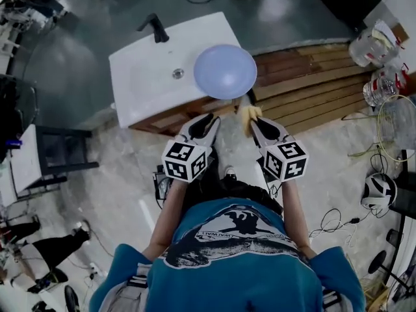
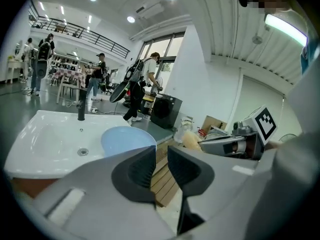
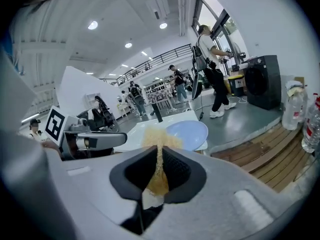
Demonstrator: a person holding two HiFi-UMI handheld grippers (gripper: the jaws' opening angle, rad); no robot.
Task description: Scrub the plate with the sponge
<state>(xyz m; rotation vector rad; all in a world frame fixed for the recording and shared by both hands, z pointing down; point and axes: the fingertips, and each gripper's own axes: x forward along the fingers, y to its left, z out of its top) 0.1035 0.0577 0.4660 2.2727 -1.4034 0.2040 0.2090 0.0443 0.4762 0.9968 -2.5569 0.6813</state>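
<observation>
A pale blue plate (image 1: 225,71) rests on the right edge of the white sink (image 1: 146,77), overhanging it a little. In the head view both grippers hover side by side just in front of the plate. My left gripper (image 1: 207,123) is open, with a narrow gap between its jaws and nothing in it (image 2: 161,164). My right gripper (image 1: 252,121) is shut on a yellow sponge (image 3: 159,156), squeezed thin between the pads and sticking out past the tips (image 1: 249,114). The plate (image 2: 127,140) (image 3: 187,134) lies ahead of both grippers, untouched.
A black faucet (image 1: 155,28) stands at the sink's far side, and the drain (image 1: 178,73) is near the plate. A slatted wooden platform (image 1: 305,83) runs to the right, with plastic bottles (image 1: 374,47) at its end. Cables (image 1: 338,223) lie on the floor. People stand in the background (image 2: 145,84).
</observation>
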